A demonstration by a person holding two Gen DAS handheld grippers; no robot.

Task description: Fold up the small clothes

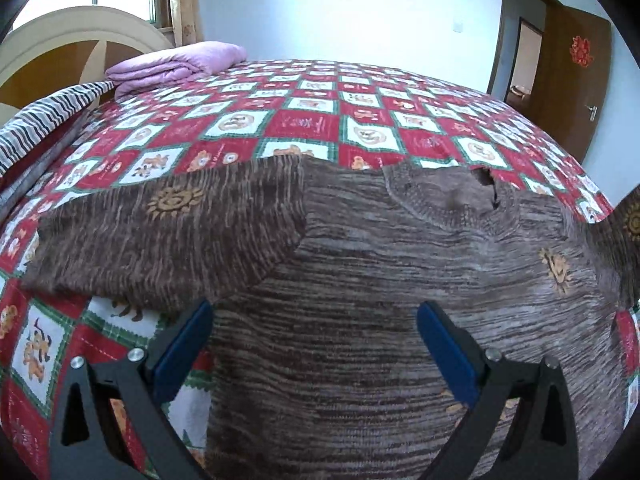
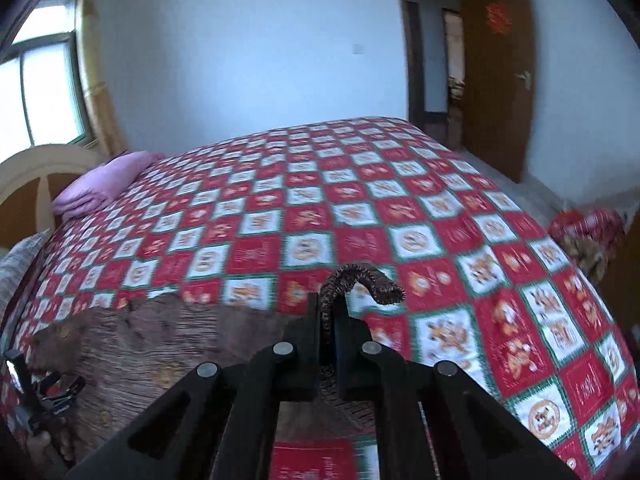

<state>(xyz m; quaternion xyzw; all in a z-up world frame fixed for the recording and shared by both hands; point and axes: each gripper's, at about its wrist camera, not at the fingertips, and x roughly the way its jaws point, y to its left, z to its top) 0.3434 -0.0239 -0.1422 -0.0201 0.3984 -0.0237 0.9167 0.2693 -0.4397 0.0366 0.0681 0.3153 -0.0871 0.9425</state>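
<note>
A brown knit sweater (image 1: 360, 280) with small orange sun motifs lies flat on the bed, its collar (image 1: 448, 196) towards the far side. One sleeve (image 1: 160, 232) spreads out to the left. My left gripper (image 1: 316, 332) hovers just above the sweater's body, jaws wide open, with nothing gripped between its blue pads (image 1: 444, 344). In the right wrist view my right gripper (image 2: 330, 320) is shut on the end of the other sleeve (image 2: 360, 280), which curls up above the fingertips, lifted off the bed. The sweater's body (image 2: 140, 340) lies to its lower left.
The bed carries a red, white and green checked sheet (image 1: 304, 120). A folded purple blanket (image 1: 176, 64) and a striped pillow (image 1: 44, 120) lie by the headboard (image 1: 60, 44) on the left. An open brown door (image 2: 496, 80) and a red bag (image 2: 588, 232) on the floor are on the right.
</note>
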